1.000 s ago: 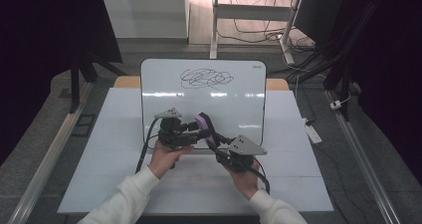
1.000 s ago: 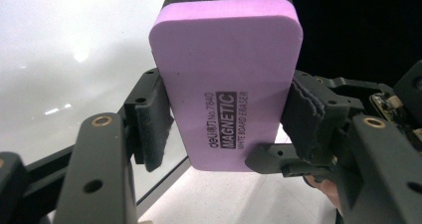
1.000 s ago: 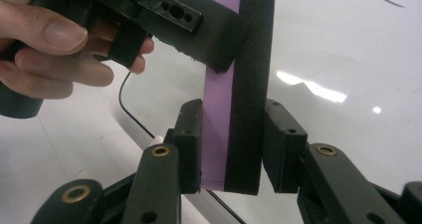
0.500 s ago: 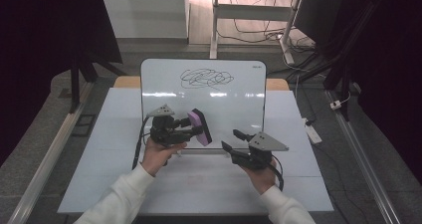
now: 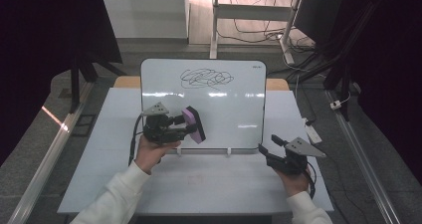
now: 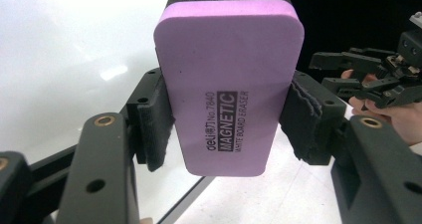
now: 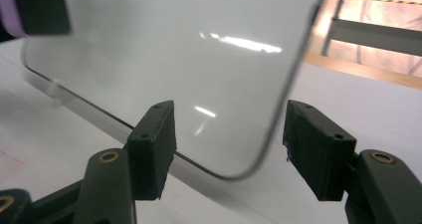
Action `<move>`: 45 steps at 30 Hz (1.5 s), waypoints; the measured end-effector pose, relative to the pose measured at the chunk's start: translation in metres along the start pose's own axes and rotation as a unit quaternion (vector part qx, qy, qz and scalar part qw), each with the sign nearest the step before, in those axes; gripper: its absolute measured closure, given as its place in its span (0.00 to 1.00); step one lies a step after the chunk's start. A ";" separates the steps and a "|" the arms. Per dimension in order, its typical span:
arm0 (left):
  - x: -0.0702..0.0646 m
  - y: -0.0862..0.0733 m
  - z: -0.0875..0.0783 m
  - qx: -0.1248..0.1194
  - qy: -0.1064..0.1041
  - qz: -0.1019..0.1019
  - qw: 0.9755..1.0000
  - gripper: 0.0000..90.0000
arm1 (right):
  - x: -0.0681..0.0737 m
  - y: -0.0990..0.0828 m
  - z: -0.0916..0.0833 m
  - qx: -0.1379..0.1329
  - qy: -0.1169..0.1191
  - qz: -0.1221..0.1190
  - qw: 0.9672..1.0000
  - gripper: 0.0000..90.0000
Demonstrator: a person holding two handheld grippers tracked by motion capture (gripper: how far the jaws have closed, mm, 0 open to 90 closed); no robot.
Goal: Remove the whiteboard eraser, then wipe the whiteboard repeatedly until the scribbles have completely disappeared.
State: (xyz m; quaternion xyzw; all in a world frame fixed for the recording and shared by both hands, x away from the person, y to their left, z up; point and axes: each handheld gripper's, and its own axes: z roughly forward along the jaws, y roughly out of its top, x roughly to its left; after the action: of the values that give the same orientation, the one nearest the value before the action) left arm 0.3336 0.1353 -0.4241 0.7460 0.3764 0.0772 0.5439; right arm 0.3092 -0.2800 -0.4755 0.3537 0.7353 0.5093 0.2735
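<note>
A whiteboard stands upright on the white table, with a black scribble near its top. My left gripper is shut on a purple magnetic eraser, held in front of the board's lower left area. In the left gripper view the eraser sits clamped between both pads, its black felt at the top. My right gripper is open at the board's lower right corner; in the right gripper view its jaws stand apart with nothing between them.
The white table stretches left, right and in front of the board. A white power strip lies at the table's right edge. Cables and table legs are on the floor behind.
The two grippers have parted. My left one lifted the eraser up and left toward the board's face; my right one moved right and down to the board's lower right corner.
</note>
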 end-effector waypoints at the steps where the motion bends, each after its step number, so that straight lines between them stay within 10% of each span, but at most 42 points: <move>1: 0.000 0.001 -0.001 0.000 0.003 0.002 1.000 0.46 | -0.003 -0.003 -0.002 0.003 -0.008 -0.002 1.000 0.42; 18: 0.004 0.011 -0.029 0.005 0.065 0.040 0.997 0.46 | -0.026 -0.018 -0.003 0.047 -0.009 0.004 0.999 0.39; 45: 0.031 0.042 -0.045 -0.012 0.139 0.028 0.990 0.46 | -0.024 -0.021 0.003 0.060 -0.001 -0.006 0.998 0.39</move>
State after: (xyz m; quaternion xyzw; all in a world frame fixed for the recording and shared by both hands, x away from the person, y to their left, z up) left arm 0.3520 0.1836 -0.3789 0.7318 0.4264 0.1998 0.4927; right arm 0.3205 -0.3023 -0.4953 0.3655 0.7666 0.4619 0.2558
